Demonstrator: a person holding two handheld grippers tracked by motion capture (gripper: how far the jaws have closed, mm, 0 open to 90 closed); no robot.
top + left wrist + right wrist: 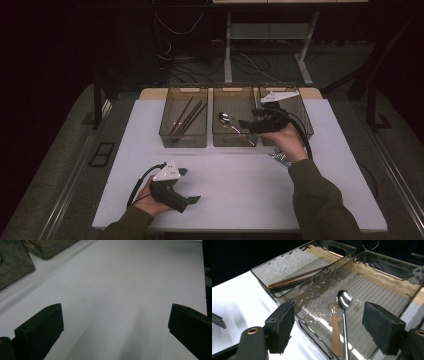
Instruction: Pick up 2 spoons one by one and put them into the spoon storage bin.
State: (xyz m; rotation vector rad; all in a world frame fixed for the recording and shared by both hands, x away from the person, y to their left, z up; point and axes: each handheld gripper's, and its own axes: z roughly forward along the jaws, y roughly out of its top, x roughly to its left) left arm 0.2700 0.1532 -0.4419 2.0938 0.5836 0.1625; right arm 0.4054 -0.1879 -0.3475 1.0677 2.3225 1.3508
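A metal spoon (pixel 344 300) with a long handle lies in the middle translucent bin (pixel 387 260), bowl toward the far end. My right gripper (pixel 329 321) hovers over that bin's near wall, open, and its pads touch nothing. In the high view the right gripper (pixel 248 121) points left over the middle bin (pixel 233 90) with the spoon (pixel 231 125) just beside its tips. Dark chopsticks (pixel 294 278) lie in the left bin (pixel 287 257). My left gripper (pixel 190 185) rests low at the table's front left. Seen along its own jaws, the left gripper (pixel 115 322) is open over bare white table (pixel 120 277).
Three bins stand in a row at the back of the white table (pixel 240 185); the right bin (pixel 302 115) is partly covered by my right hand. Some shiny metal pieces (pixel 280 157) lie on the table under the right wrist. Table legs and cables stand beyond.
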